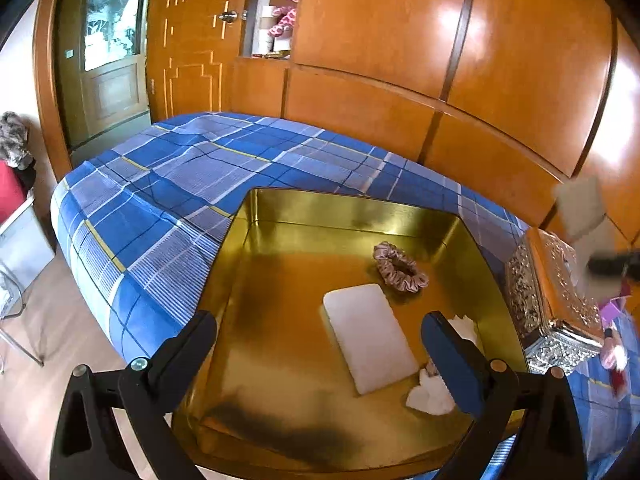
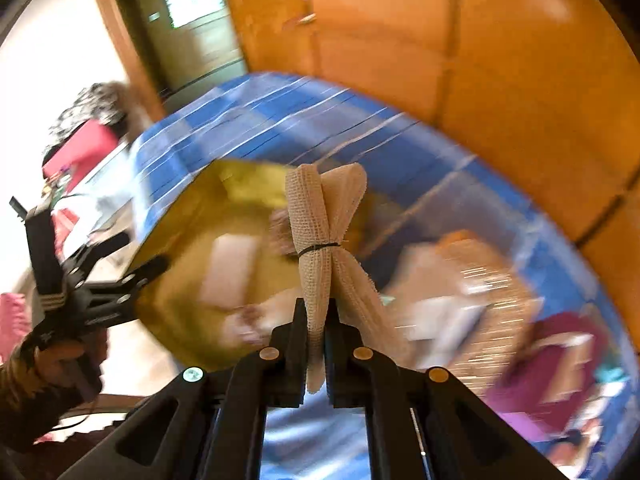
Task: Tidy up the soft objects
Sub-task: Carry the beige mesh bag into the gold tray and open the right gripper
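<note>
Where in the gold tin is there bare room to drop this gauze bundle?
The gold tin is bare across its left half and back, between the left wall and the white pad. The right side is crowded: the pink scrunchie behind the pad, a white cloth at the near right corner.

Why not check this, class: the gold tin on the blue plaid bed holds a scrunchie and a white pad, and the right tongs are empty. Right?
One error: the right tongs are shut on a tied gauze bundle, as the right wrist view shows. The rest stands.
</note>
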`<move>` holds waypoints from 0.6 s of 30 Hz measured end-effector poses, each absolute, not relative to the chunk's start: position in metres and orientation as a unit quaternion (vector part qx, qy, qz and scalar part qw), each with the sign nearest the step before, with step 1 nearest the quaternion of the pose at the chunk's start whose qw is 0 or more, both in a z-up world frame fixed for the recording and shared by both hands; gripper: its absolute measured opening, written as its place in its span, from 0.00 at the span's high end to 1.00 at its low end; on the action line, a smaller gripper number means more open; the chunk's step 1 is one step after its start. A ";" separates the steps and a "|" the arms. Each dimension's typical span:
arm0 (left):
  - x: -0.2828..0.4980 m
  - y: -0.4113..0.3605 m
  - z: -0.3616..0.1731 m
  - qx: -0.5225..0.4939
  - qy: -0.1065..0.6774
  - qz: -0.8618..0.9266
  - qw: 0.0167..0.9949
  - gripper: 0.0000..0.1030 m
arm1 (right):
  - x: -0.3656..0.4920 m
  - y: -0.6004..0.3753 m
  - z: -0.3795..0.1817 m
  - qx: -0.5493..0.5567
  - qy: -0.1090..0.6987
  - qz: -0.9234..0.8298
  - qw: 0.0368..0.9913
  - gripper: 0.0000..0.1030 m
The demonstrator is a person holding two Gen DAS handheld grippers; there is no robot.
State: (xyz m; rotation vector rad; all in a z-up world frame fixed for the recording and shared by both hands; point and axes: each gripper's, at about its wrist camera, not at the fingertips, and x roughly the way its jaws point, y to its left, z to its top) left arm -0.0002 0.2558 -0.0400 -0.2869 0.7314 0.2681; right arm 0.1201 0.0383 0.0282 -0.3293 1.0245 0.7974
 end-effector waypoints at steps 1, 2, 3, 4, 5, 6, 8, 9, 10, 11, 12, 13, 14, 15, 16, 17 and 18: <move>0.000 0.257 -0.040 -0.141 0.356 0.131 0.915 0.00 | 0.118 0.049 0.021 -0.147 0.483 0.372 0.779 0.95; 0.000 0.258 -0.041 -0.143 0.356 0.132 0.914 0.00 | 0.118 0.057 0.014 -0.144 0.487 0.371 0.777 0.95; 0.000 0.259 -0.042 -0.145 0.358 0.131 0.913 0.00 | 0.121 0.064 0.009 -0.141 0.491 0.368 0.777 0.95; 0.001 0.259 -0.042 -0.147 0.359 0.130 0.913 0.00 | 0.126 0.073 0.002 -0.135 0.496 0.361 0.778 0.95; 0.000 0.259 -0.042 -0.148 0.358 0.130 0.913 0.00 | 0.133 0.080 -0.004 -0.128 0.502 0.352 0.780 0.95; 0.000 0.260 -0.041 -0.150 0.357 0.131 0.913 0.00 | 0.140 0.086 -0.012 -0.123 0.503 0.345 0.782 0.93; 0.000 0.261 -0.041 -0.154 0.357 0.128 0.913 0.00 | 0.147 0.096 -0.018 -0.111 0.502 0.333 0.790 0.72; 0.000 0.261 -0.040 -0.154 0.355 0.129 0.913 0.00 | 0.152 0.097 -0.019 -0.105 0.505 0.327 0.792 0.60; 0.000 0.261 -0.040 -0.155 0.355 0.131 0.913 0.00 | 0.156 0.098 -0.021 -0.096 0.506 0.323 0.794 0.60; 0.000 0.261 -0.040 -0.156 0.357 0.130 0.912 0.00 | 0.156 0.099 -0.023 -0.092 0.506 0.320 0.796 0.60; 0.001 0.261 -0.040 -0.156 0.357 0.131 0.911 0.00 | 0.158 0.099 -0.024 -0.092 0.503 0.314 0.800 0.58; 0.000 0.261 -0.040 -0.156 0.356 0.136 0.912 0.00 | 0.156 0.097 -0.024 -0.096 0.496 0.311 0.805 0.57; 0.000 0.261 -0.040 -0.155 0.354 0.139 0.912 0.00 | 0.153 0.096 -0.023 -0.100 0.493 0.311 0.807 0.57; -0.001 0.261 -0.039 -0.155 0.352 0.141 0.912 0.00 | 0.151 0.095 -0.023 -0.102 0.491 0.311 0.808 0.57; 0.000 0.261 -0.039 -0.154 0.353 0.141 0.912 0.00 | 0.145 0.092 -0.022 -0.106 0.487 0.312 0.809 0.57; 0.000 0.261 -0.040 -0.154 0.354 0.140 0.912 0.00 | 0.142 0.090 -0.021 -0.110 0.482 0.313 0.811 0.57; -0.001 0.260 -0.039 -0.154 0.352 0.139 0.913 0.00 | 0.138 0.089 -0.019 -0.114 0.475 0.315 0.814 0.57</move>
